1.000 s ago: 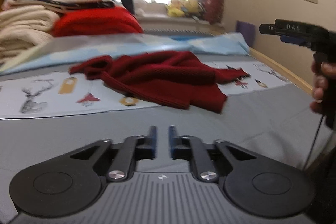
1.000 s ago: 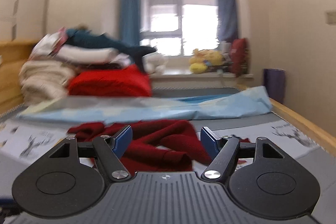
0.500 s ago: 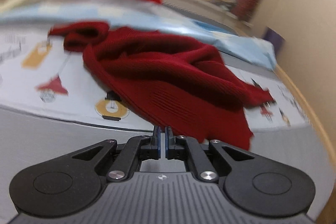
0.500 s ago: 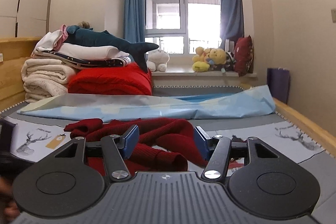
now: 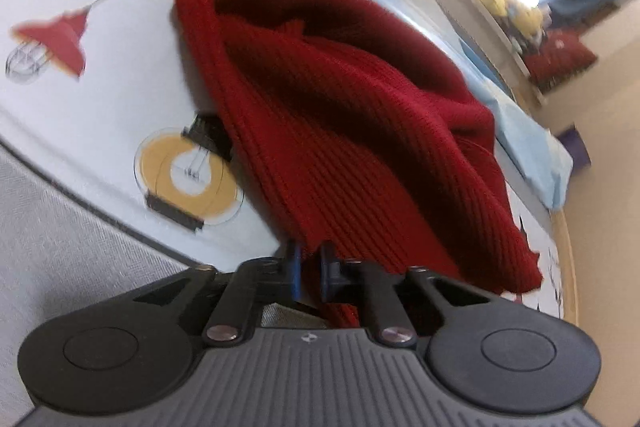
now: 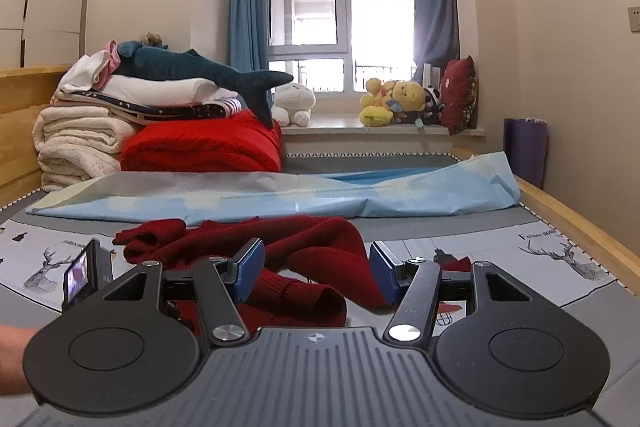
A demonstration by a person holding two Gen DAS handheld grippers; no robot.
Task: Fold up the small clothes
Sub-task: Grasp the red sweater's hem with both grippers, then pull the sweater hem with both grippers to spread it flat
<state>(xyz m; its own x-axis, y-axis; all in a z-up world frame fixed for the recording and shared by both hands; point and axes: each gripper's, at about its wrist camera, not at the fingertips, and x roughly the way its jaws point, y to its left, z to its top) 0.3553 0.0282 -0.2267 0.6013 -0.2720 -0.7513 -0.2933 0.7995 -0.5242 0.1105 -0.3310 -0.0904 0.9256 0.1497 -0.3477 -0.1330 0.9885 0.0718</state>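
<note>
A dark red ribbed sweater (image 5: 340, 99) lies crumpled on a printed sheet (image 5: 100, 99) over the bed. My left gripper (image 5: 311, 265) points down at the sweater's near hem. Its jaws stand almost together and are opening slightly, with the hem's edge right at the fingertips (image 5: 296, 263); I cannot see the pads pinching it. In the right wrist view the sweater (image 6: 304, 239) lies just beyond my right gripper (image 6: 316, 267), which is open, with the cloth behind the gap and untouched. The left gripper's body (image 6: 82, 277) shows at the left there.
A light blue sheet (image 6: 280, 195) lies across the bed behind the sweater. Stacked bedding (image 6: 80, 135), a red blanket (image 6: 204, 147) and a shark plush (image 6: 192, 67) fill the far left. A wooden bed rail (image 6: 580, 223) runs along the right, with a purple bag (image 6: 524, 151) behind it.
My left gripper swept forward and down to the sweater's near hem and rolled, tilting its view. The right gripper's jaws narrowed somewhat; it barely moved. The left gripper's body now shows in the right wrist view.
</note>
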